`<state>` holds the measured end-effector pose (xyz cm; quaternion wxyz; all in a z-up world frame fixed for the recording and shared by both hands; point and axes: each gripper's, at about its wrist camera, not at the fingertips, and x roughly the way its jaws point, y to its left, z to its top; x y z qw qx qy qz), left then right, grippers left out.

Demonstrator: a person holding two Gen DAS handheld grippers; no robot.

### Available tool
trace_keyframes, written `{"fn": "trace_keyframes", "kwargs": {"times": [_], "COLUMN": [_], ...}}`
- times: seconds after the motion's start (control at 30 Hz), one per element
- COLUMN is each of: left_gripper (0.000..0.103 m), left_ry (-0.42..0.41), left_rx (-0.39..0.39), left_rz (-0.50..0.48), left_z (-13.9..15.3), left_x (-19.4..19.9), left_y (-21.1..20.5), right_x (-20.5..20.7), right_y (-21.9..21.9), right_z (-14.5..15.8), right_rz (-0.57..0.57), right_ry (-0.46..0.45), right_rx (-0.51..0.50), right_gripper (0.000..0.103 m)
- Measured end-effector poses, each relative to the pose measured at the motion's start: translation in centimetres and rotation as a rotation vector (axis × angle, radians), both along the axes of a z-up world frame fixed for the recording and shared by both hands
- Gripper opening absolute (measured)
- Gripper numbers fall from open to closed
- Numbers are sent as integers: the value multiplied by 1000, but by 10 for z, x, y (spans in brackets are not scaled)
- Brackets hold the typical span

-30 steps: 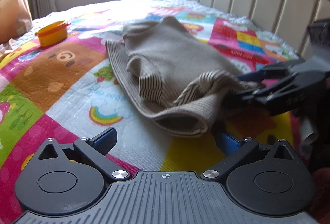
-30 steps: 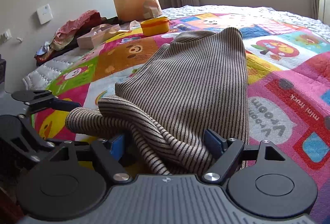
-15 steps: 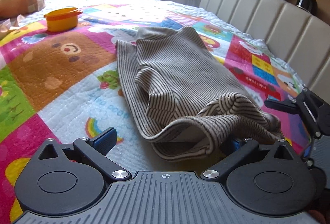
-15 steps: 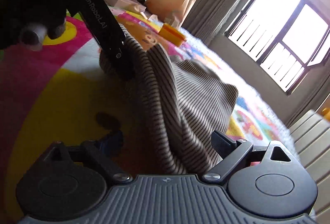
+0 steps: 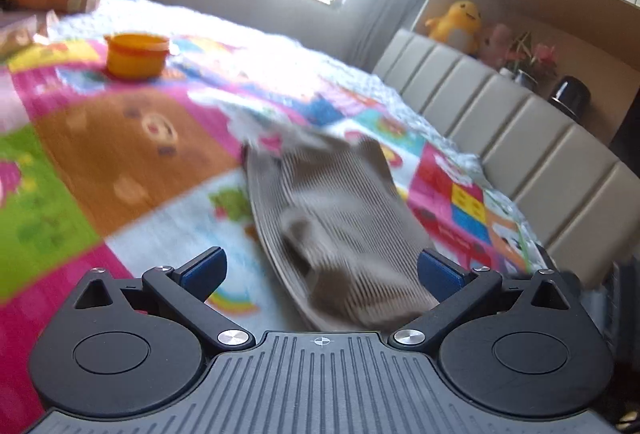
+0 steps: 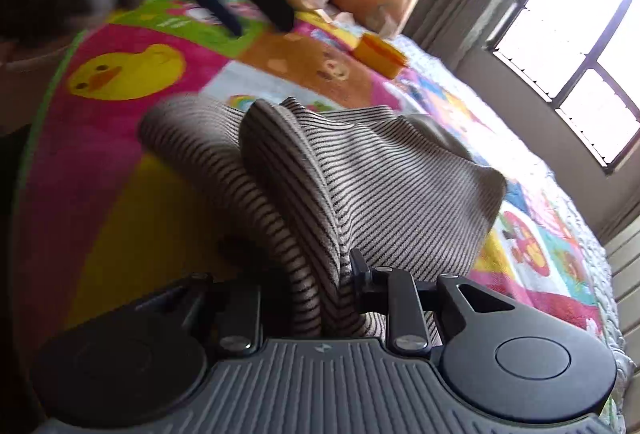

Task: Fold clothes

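Sitting lidded on bedspread (image 5: 72,170), orange container (image 5: 136,56)

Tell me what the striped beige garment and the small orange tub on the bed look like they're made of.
The striped beige garment, pinched in the right gripper, looks like soft ribbed knit: fine dark lines, limp rounded folds, matte. The small orange tub looks like smooth moulded plastic with an even, slightly glossy colour, though motion blur leaves that uncertain.

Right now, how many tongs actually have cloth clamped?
1. The right tongs are shut on the striped top. The left tongs are open, with the garment's near end between the fingers, unclamped.
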<state>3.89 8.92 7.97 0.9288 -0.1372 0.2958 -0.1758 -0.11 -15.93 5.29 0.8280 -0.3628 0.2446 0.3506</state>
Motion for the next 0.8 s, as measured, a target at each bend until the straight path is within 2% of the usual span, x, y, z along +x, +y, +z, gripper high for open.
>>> {"fn": "trace_keyframes", "kwargs": {"times": [0.17, 0.27, 0.37, 0.47, 0.53, 0.63, 0.7, 0.8], "left_gripper": [103, 103, 103, 103, 103, 103, 103, 103], "left_ry": [37, 83, 118, 146, 148, 144, 128, 91], "left_rx": [82, 148, 194, 115, 53, -7, -22, -43], "left_rz": [-70, -86, -86, -39, 5, 31, 18, -42], "left_z": [-18, -36, -54, -59, -58, -53, -47, -36], "left_x": [44, 72, 92, 102, 99, 90, 83, 73], "left_y": [-24, -35, -30, -2, 21, 47, 50, 46], "right_x": [-36, -47, -29, 18, 56, 115, 146, 172], "right_y": [-8, -14, -13, -2, 8, 25, 34, 40], "right_z": [28, 69, 112, 127, 121, 89, 63, 36], "right_rz": [117, 156, 186, 224, 247, 242, 215, 180], "right_ry": [40, -21, -82, -69, -27, 31, 69, 100], "right_rx": [-87, -114, -119, -112, -98, -116, -127, -99], "right_gripper": [22, 22, 22, 22, 22, 23, 23, 31]}}
